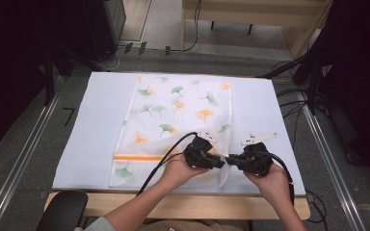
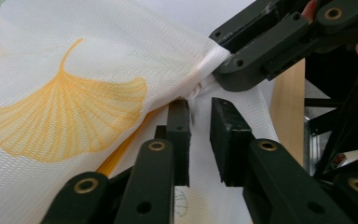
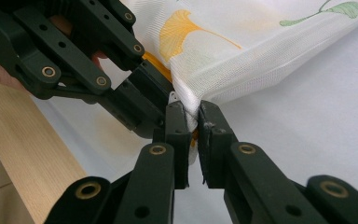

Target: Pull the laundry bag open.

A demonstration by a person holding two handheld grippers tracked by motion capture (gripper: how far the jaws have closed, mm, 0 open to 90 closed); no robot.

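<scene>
A white mesh bag (image 1: pixel 173 115) printed with green and orange ginkgo leaves lies flat on the white table cover (image 1: pixel 96 125). An orange zip band (image 1: pixel 137 157) runs along its near end. Both grippers meet at the bag's near right corner. My right gripper (image 3: pixel 193 112) is shut on that corner of the bag (image 3: pixel 242 42), with the mesh pinched between its pads. My left gripper (image 2: pixel 200 105) faces it from the left. Its jaws stand a narrow gap apart over the mesh (image 2: pixel 74 93), close to a small pale tab (image 2: pixel 195 91) at the corner.
The wooden table edge (image 1: pixel 183 202) runs just below the hands. A black chair back (image 1: pixel 62 211) sits at the near left. Cables trail from both grippers (image 1: pixel 159 166). Metal rails (image 1: pixel 24 154) flank the table, and dark stands (image 1: pixel 318 72) rise at the far right.
</scene>
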